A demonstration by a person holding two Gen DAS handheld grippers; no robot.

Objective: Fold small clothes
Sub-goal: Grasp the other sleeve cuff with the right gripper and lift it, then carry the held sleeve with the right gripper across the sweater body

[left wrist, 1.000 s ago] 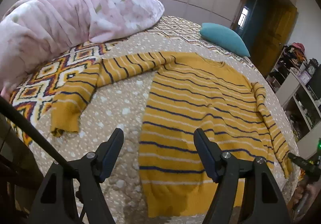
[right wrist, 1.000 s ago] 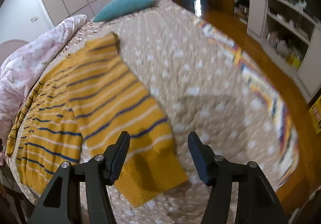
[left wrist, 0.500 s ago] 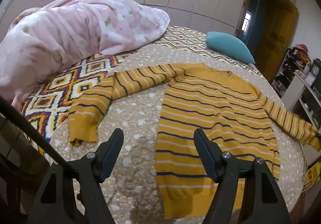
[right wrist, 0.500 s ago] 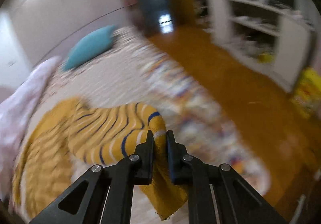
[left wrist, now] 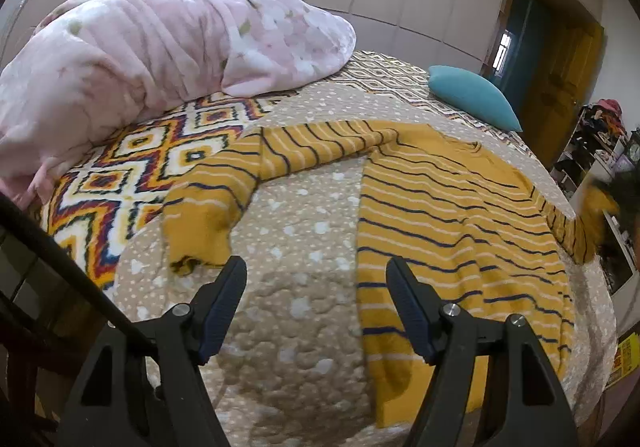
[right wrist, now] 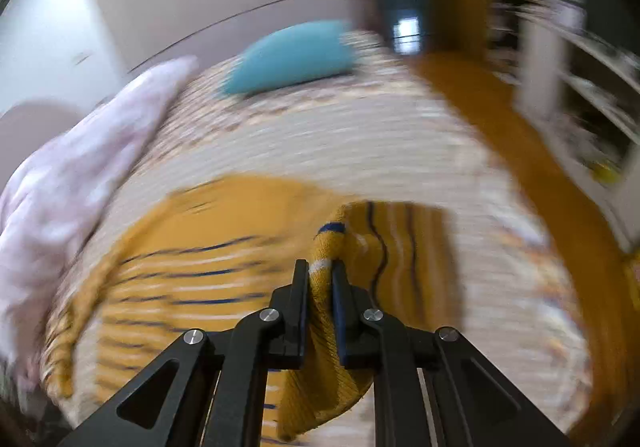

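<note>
Since a second ago my right claw [right wrist: 320, 275] closed on the sweater's [left wrist: 460, 215] right sleeve [right wrist: 384, 247] and lifted it off the bed [left wrist: 304, 231]; left claw [left wrist: 316, 299] hangs open, empty, near the hem. Sweater lies flat on bed, left sleeve [left wrist: 224, 183] spread out. Step: folding right sleeve; next, carry it across the body. Left view shows the whole layout, right view only the blurred pinch

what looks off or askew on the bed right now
Only the sweater: its left sleeve lies bent on the bed, while the right claw holds the other sleeve lifted and bunched. No damage or spills show.
</note>
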